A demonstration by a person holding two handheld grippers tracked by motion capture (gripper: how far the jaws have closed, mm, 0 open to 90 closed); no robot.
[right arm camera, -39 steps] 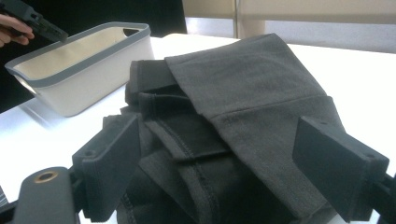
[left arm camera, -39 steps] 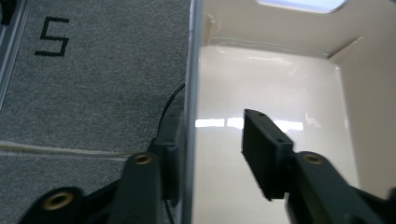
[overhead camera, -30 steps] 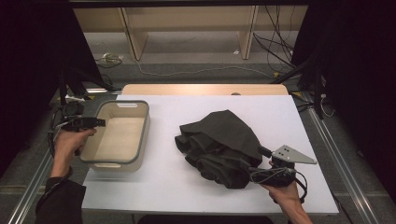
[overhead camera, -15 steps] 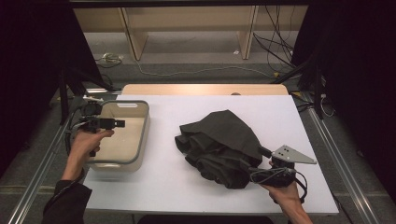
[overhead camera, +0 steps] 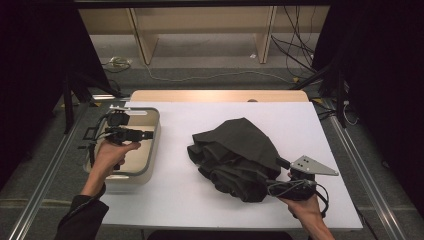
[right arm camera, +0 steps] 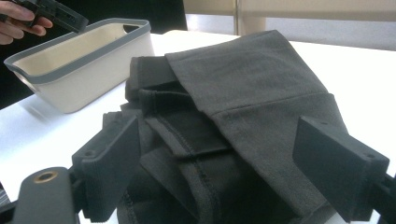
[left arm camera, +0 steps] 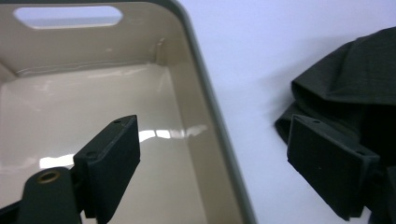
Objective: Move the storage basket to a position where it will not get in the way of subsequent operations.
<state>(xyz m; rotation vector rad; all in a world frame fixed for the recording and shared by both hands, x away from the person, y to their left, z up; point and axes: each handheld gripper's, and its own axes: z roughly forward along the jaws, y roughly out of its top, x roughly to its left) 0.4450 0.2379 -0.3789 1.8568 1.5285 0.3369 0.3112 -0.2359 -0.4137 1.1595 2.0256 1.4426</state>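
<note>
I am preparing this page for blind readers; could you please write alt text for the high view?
A crumpled dark grey cloth garment lies on a white table. The open right gripper is at its near edge. The open left gripper is over a beige plastic bin with a grey rim.

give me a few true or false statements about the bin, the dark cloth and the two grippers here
1. The beige plastic bin with a grey rim has nothing in it. True.
2. The crumpled dark grey cloth lies inside the bin. False: it lies on the white table, apart from the bin.
3. The left gripper has its jaws closed on the bin's rim. False: its jaws stand open, have just been opening, and hold nothing.
4. The right gripper is open, its jaws on either side of the cloth's near edge. True.
5. The bin has a cut-out handle in its end wall. True.
</note>
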